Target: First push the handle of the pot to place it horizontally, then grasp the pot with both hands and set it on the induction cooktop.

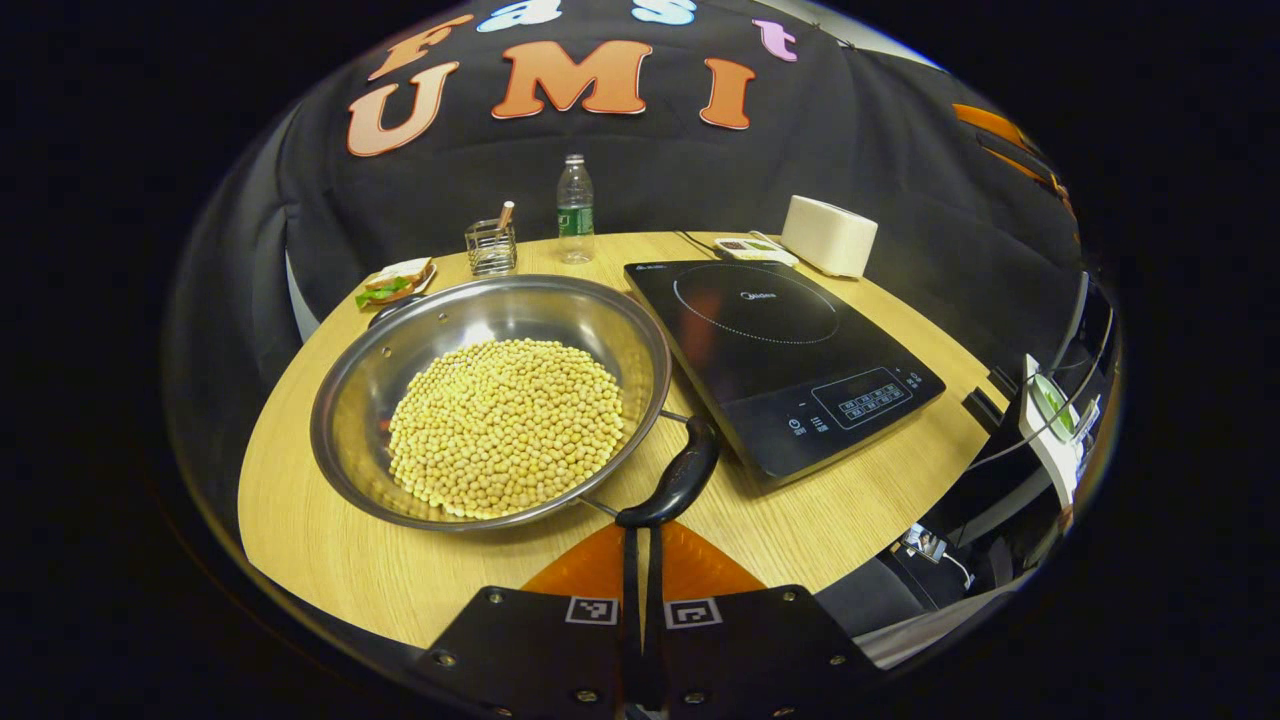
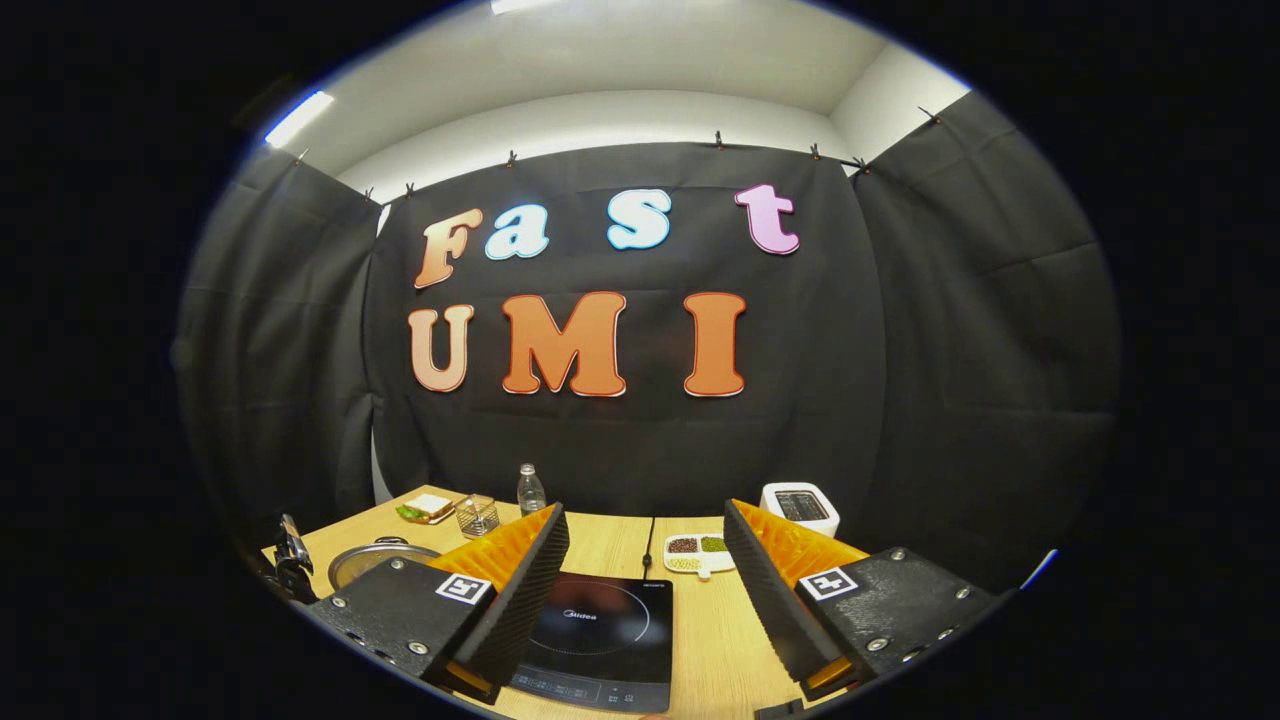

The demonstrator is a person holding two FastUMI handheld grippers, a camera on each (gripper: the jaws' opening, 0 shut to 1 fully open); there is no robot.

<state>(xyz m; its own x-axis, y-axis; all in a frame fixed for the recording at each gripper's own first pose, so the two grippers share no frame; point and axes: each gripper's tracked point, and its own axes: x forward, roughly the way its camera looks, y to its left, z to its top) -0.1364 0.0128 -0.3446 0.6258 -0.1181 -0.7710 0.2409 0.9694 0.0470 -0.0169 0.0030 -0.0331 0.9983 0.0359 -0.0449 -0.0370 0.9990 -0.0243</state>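
Just ahead of hand-held gripper point(image 1: 641, 545): pot handle point(image 1: 676, 485)

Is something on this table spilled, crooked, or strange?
Nothing is spilled: the beans all lie inside the pot. The pot's handle points askew towards the table's near edge, beside the cooktop, with the shut left hand-held gripper at its end.

The left gripper point(image 1: 641, 560), jaws pressed together, has its tips against the near end of the pot point(image 1: 490, 400)'s black handle point(image 1: 678, 480). The pot, full of yellow beans point(image 1: 505, 425), sits on the bench point(image 1: 800, 520) just left of the induction cooktop point(image 1: 785, 360), its handle angled toward the cooktop's near edge.
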